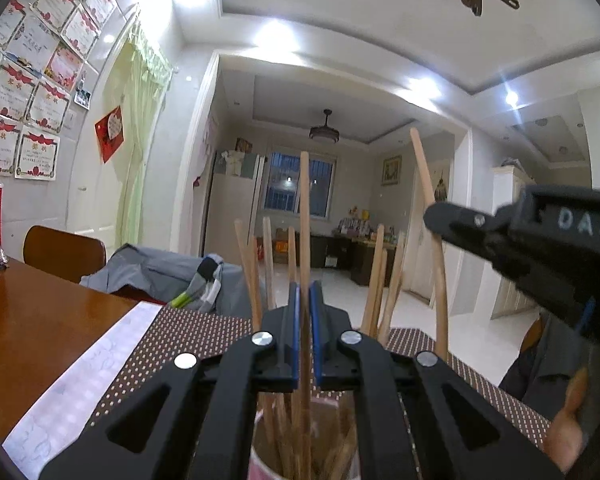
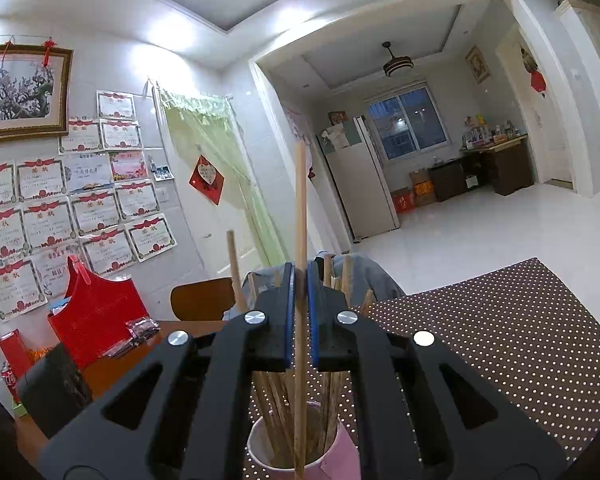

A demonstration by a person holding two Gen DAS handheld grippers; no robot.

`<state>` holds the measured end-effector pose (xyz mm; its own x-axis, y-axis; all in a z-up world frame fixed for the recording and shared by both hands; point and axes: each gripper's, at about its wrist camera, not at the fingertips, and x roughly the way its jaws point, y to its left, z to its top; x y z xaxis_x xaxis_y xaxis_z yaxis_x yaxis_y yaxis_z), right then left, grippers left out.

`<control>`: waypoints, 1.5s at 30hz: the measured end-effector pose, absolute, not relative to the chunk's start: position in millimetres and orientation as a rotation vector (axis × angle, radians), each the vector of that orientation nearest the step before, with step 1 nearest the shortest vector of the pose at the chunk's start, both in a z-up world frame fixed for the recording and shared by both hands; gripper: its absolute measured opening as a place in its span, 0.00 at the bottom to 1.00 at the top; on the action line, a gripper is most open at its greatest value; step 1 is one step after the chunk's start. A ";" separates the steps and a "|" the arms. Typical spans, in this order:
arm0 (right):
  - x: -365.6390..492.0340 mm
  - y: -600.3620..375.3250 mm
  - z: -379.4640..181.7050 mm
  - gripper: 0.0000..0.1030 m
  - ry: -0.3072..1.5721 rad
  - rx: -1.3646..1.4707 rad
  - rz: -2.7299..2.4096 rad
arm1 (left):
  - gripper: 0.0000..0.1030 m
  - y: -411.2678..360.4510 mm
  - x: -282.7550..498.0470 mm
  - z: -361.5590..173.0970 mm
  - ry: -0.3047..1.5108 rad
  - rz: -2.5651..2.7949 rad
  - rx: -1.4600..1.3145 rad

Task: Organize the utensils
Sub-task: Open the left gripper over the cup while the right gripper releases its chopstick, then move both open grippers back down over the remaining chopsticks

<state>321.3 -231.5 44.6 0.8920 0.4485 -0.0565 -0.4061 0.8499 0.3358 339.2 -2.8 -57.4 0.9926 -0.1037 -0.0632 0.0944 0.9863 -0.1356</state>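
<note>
A pink and white cup [image 2: 332, 456] stands on the dotted brown placemat [image 2: 500, 344] and holds several wooden chopsticks [image 2: 268, 408]. My right gripper [image 2: 301, 280] is shut on one upright wooden chopstick [image 2: 300, 208] whose lower end is in the cup. My left gripper [image 1: 305, 296] is shut on another upright chopstick [image 1: 305, 208] above the same cup [image 1: 260, 460]. The right gripper also shows in the left wrist view [image 1: 432, 216], closed on a leaning chopstick [image 1: 424, 172].
A brown wooden table [image 1: 40, 320] carries the placemat [image 1: 180, 344] and a white strip [image 1: 84, 384]. A red box [image 2: 96, 312] and packets sit at the table's far side. A chair with grey clothing [image 1: 160, 272] stands behind the table.
</note>
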 end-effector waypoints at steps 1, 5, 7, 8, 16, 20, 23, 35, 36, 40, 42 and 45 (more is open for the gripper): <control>321.6 -231.7 44.7 0.06 0.136 0.324 0.452 | 0.05 -2.7 336.7 -58.0 0.090 -0.095 -0.129; 319.8 -232.0 45.2 0.06 0.129 0.328 0.455 | 0.05 -0.4 332.5 -59.3 0.191 -0.089 -0.127; 319.3 -231.5 45.8 0.06 0.125 0.330 0.455 | 0.06 3.3 333.0 -61.5 0.245 -0.096 -0.144; 318.8 -231.7 46.1 0.06 0.123 0.330 0.454 | 0.06 7.0 331.9 -62.1 0.261 -0.096 -0.159; 316.6 -230.1 45.7 0.06 0.119 0.345 0.456 | 0.25 37.6 318.7 -50.4 0.330 -0.069 -0.225; 308.9 -219.5 45.2 0.06 0.093 0.313 0.446 | 0.26 54.7 314.8 -38.5 0.352 -0.008 -0.248; 304.5 -212.7 43.3 0.06 0.063 0.296 0.429 | 0.27 57.4 311.7 -29.1 0.320 0.050 -0.202; 317.4 -185.0 44.7 0.06 0.002 0.252 0.362 | 0.30 61.6 315.5 -23.1 0.324 0.100 -0.145; 318.2 -183.3 44.1 0.06 -0.002 0.246 0.367 | 0.30 62.2 315.5 -23.0 0.323 0.102 -0.147; 318.4 -177.1 38.4 0.06 -0.006 0.216 0.368 | 0.30 63.3 317.3 -24.4 0.329 0.111 -0.138; 318.4 -175.3 34.1 0.06 0.002 0.208 0.369 | 0.30 64.3 319.5 -26.0 0.336 0.109 -0.138; 316.7 -173.1 28.8 0.06 0.027 0.191 0.376 | 0.30 64.8 321.6 -28.6 0.349 0.102 -0.148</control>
